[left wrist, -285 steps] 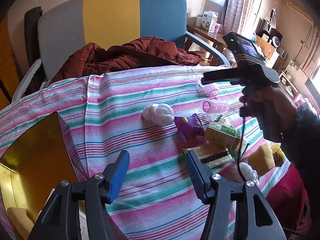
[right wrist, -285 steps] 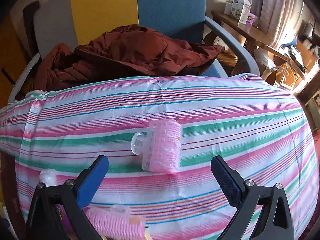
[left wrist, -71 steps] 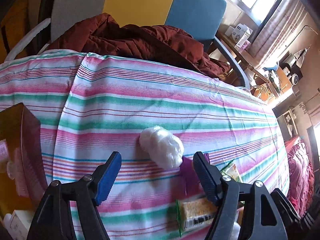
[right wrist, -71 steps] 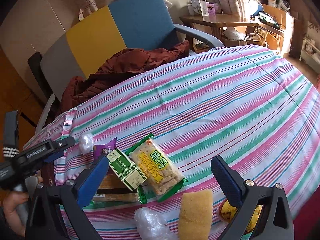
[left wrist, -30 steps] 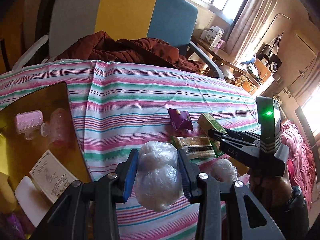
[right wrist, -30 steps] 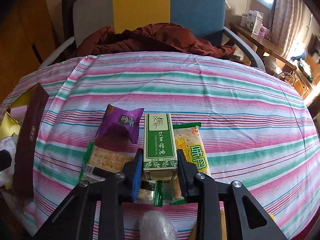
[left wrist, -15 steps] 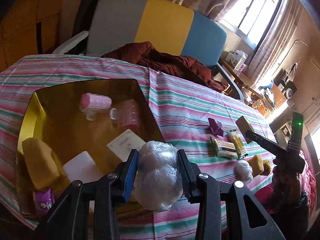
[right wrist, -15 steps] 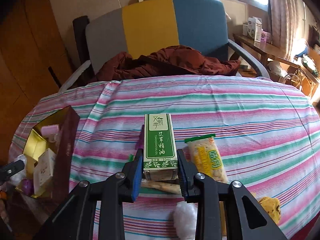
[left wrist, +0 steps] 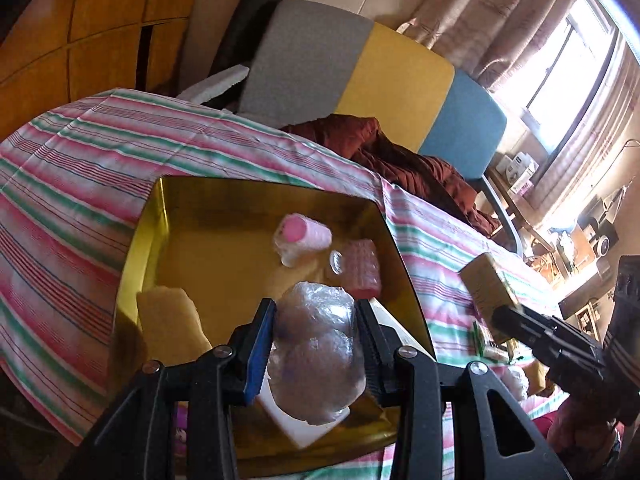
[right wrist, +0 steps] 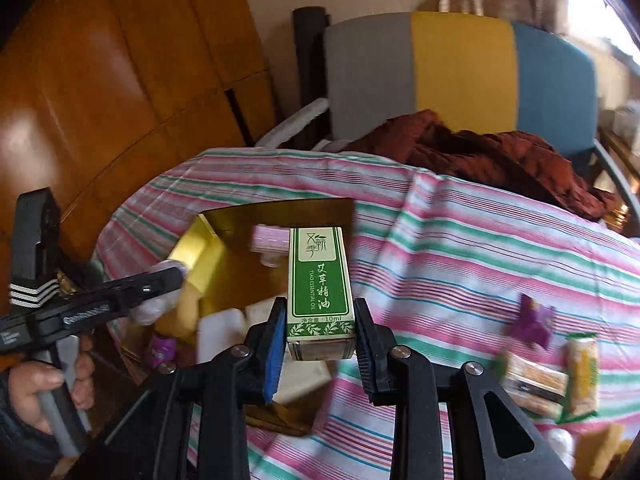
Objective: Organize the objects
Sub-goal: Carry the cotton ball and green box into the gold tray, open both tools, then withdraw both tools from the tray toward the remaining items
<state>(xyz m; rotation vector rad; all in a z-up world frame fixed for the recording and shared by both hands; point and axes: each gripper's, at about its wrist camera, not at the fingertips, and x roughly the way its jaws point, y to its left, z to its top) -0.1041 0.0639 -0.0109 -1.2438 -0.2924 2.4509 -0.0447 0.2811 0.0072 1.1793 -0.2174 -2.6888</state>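
Note:
My left gripper (left wrist: 316, 328) is shut on a clear plastic bag of white lumps (left wrist: 316, 348), held above the near half of the gold box (left wrist: 168, 216). Inside the box lie two pink hair rollers (left wrist: 306, 236), a yellow sponge (left wrist: 172, 326) and a white card (left wrist: 296, 420). My right gripper (right wrist: 320, 336) is shut on a green and white essential-oil carton (right wrist: 320, 280), raised over the box's right edge (right wrist: 280, 210). In the left wrist view the carton (left wrist: 486, 284) and right gripper (left wrist: 500, 316) hover right of the box. The left gripper (right wrist: 176, 276) shows at the left of the right wrist view.
A striped cloth (left wrist: 72, 160) covers the round table. On it to the right lie a purple packet (right wrist: 534, 322) and cracker packs (right wrist: 536, 380). Behind stands a grey, yellow and blue chair (right wrist: 460, 68) with a brown jacket (right wrist: 480, 152). A wooden cabinet (right wrist: 100, 80) is at the left.
Both grippers have swung left toward the gold box with their loads. The bag now hangs over the box's inside, and the carton is nearer the box's right edge.

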